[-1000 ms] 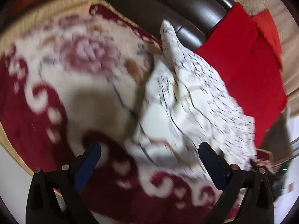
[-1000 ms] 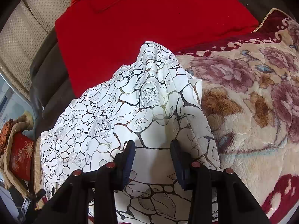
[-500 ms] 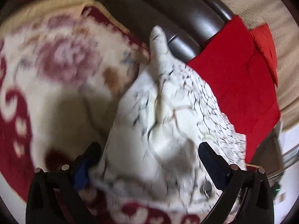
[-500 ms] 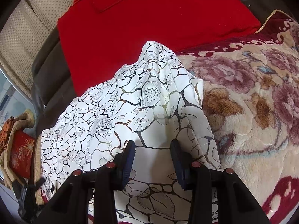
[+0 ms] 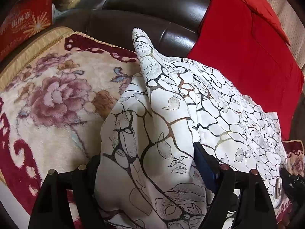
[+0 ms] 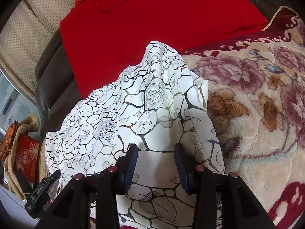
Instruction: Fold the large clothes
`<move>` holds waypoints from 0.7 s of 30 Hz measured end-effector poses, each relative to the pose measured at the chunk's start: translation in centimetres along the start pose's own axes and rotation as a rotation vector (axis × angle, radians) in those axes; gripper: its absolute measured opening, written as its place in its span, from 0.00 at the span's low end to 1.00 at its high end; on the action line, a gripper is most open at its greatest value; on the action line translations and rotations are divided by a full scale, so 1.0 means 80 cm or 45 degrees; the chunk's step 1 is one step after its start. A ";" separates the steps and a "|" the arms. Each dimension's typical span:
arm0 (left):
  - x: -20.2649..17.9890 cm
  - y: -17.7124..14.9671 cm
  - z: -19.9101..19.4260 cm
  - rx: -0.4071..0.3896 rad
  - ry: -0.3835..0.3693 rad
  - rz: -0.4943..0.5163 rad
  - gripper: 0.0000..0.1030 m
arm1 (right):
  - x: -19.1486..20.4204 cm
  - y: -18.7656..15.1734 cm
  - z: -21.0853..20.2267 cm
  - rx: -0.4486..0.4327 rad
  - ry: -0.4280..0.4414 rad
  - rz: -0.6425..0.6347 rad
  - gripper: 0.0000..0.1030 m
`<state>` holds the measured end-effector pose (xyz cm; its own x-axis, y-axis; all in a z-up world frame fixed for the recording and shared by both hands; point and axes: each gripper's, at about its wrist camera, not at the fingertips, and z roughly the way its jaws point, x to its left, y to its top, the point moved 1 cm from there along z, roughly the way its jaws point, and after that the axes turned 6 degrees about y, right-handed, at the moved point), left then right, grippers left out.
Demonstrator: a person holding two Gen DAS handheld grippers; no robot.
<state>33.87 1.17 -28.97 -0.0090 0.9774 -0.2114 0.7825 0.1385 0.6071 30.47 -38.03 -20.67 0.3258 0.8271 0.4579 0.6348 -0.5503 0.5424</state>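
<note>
A large white garment with a black crackle and rose print (image 5: 190, 105) lies bunched on a floral plush blanket (image 5: 47, 99); it also shows in the right wrist view (image 6: 133, 103). My left gripper (image 5: 146, 164) has a thick fold of the garment between its fingers; the left finger is hidden under the cloth. My right gripper (image 6: 155, 160) holds another edge of the garment between its blue pads (image 6: 131, 164), which stand partly apart with cloth bunched between them. The left gripper's body shows at the lower left of the right wrist view (image 6: 41, 190).
A red cushion (image 5: 247, 47) leans on the dark leather sofa back (image 5: 143, 19) behind the garment; it also shows in the right wrist view (image 6: 152, 15). A red printed box (image 5: 22, 22) sits at the sofa's end. The floral blanket (image 6: 257, 105) spreads beside the garment.
My left gripper moved right over the blanket onto the garment and its fingers closed in on a fold. My right gripper kept its hold, nearly still.
</note>
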 end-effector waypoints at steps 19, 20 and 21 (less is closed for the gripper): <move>-0.014 -0.007 -0.017 -0.076 0.127 0.121 0.81 | 0.018 0.004 0.022 0.039 0.052 0.036 0.41; -0.014 -0.007 -0.018 -0.078 0.132 0.122 0.81 | 0.020 0.003 0.023 0.043 0.047 0.022 0.41; -0.014 -0.007 -0.018 -0.079 0.135 0.123 0.81 | 0.020 0.002 0.024 0.039 0.046 0.021 0.41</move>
<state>32.58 0.21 -27.95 -0.0040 0.9976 -0.0694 0.7429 0.0495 0.6676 32.41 -36.60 -21.21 0.3113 0.8132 0.4917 0.6509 -0.5594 0.5132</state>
